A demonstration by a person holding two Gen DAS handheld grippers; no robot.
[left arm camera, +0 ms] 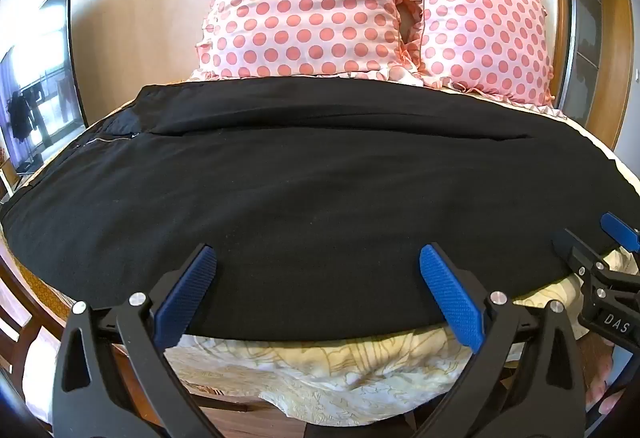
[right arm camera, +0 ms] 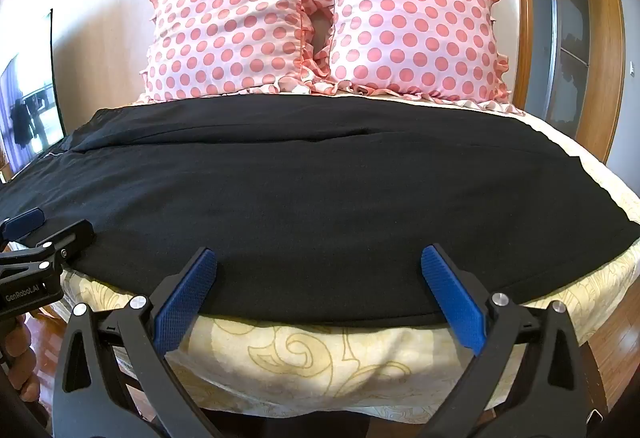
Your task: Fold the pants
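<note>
Black pants [left arm camera: 312, 198] lie spread flat across the bed [right arm camera: 304, 354], reaching from its near edge to two polka-dot pillows [right arm camera: 320, 22] at the far end. Left gripper [left arm camera: 318, 262] and right gripper [right arm camera: 319, 262] hover side by side over the near hem, jaws wide apart, gripping nothing.

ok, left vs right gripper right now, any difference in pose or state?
The left gripper sits toward the zipper end of the black pants; the right gripper sits toward the plain end. The left frames fabric reaching the bed's left edge; the right shows bedsheet past the pants. Both are open at the near edge, gripping nothing.
</note>
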